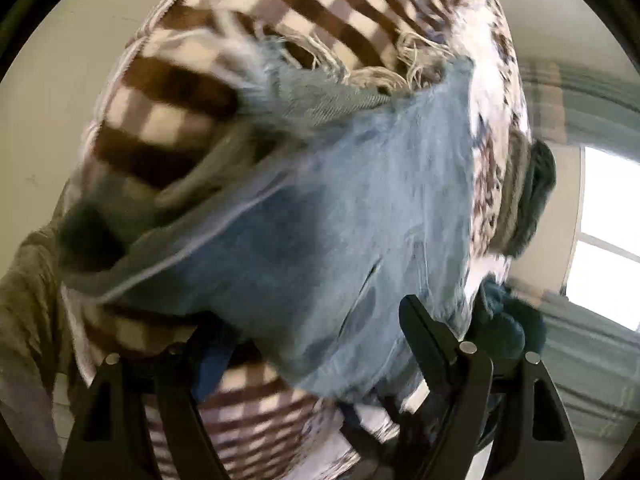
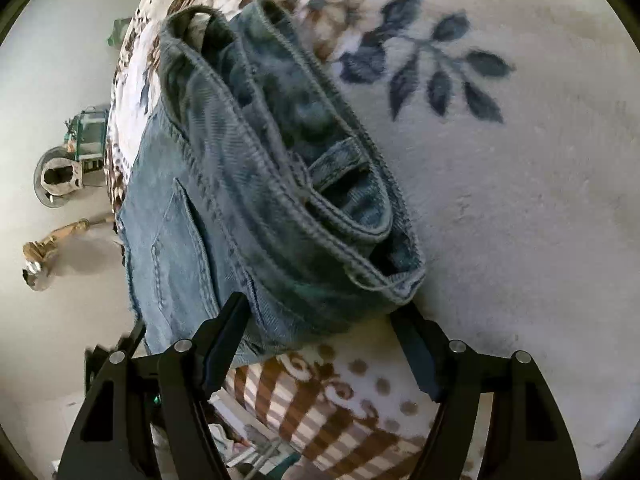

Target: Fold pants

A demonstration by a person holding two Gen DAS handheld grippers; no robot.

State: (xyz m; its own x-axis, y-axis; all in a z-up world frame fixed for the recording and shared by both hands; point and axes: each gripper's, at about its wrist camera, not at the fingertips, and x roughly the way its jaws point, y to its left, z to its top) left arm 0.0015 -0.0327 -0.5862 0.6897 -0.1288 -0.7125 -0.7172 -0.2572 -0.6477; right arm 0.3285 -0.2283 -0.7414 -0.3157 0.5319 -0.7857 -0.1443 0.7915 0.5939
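Light blue jeans lie on a blanket-covered bed. In the left wrist view a frayed pant leg (image 1: 344, 200) stretches away from my left gripper (image 1: 316, 344), whose fingers stand wide apart with the denim lying between them. In the right wrist view the waistband end (image 2: 280, 168) is bunched and folded over, with a back pocket (image 2: 180, 240) showing. My right gripper (image 2: 320, 320) is open, its fingers on either side of the denim's near edge.
The bed has a brown-and-cream checked blanket (image 1: 168, 92) and a white fleece with blue leaf prints (image 2: 500, 200). Beige floor lies to the left with a round metal object (image 2: 60, 178) and small clutter. A window (image 1: 608, 236) is at the right.
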